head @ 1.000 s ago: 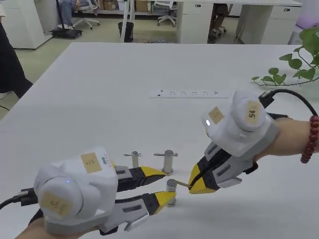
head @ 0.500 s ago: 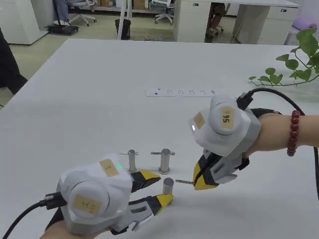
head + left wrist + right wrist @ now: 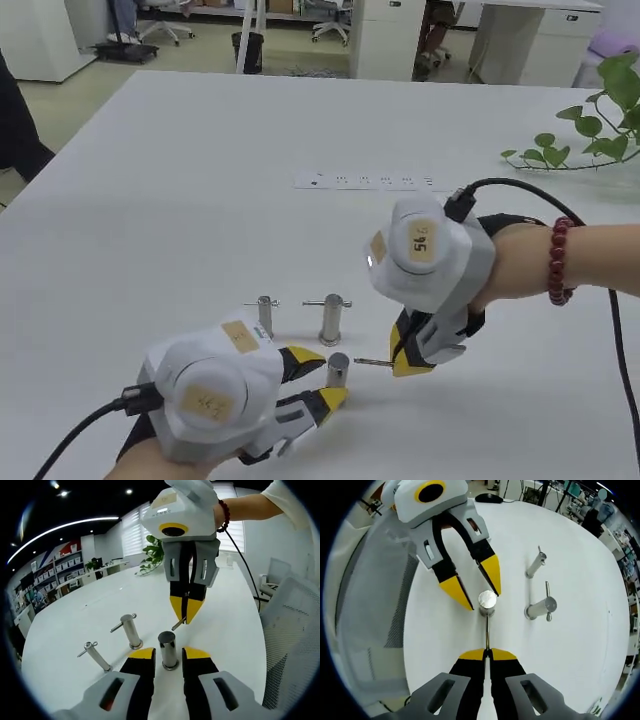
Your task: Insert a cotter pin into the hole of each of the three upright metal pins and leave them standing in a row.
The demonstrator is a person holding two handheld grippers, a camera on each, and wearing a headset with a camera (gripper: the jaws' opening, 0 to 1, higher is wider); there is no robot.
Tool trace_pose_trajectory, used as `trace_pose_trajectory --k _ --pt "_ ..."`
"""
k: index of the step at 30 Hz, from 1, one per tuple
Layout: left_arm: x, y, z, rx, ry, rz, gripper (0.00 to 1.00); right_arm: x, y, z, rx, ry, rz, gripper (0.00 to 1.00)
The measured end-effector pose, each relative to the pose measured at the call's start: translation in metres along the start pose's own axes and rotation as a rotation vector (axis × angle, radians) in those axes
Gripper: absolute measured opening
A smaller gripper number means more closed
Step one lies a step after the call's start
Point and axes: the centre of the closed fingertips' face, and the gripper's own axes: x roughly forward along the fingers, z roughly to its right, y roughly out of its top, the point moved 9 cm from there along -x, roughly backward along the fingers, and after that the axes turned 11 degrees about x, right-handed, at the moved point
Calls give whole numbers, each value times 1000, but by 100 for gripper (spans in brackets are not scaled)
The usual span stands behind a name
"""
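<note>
Left tongs (image 3: 328,382) spread around the metal pin (image 3: 338,368) (nearest the desk's (image 3: 200,200) front edge). Right tongs (image 3: 400,365) pinch a cotter pin (image 3: 372,363) beside it.

Counter (image 3: 180,200): white, matt, smooth.
Near pin (image 3: 338,368), middle pin (image 3: 331,320), far pin (image 3: 265,312): silver metal, smooth, soft sheen; flat top of near pin looks brighter.
Cotter pin (image 3: 372,363): thin bare metal wire, dull shine.
Left claw (image 3: 328,380), right claw (image 3: 402,366): body of white plastic, slightly glossy; tips yellow and black, matt plastic.
Label (image 3: 240,336) on left claw body: tan paper, matt.
Bracelet (image 3: 557,262): dark red beads, glossy.
Power strip (image 3: 370,182): white plastic, smooth.
</note>
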Motion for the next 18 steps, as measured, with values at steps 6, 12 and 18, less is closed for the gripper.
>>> trace_pose_trajectory --k 6,12,18 --pt "4 -2 1 -3 -6 -4 17 2 2 0 -3 9 -7 3" --pt "6 -4 1 0 0 -12 15 4 4 -1 -7 15 -14 3" --pt "8 -5 0 -6 5 -12 12 6 5 -1 -7 19 -25 3"
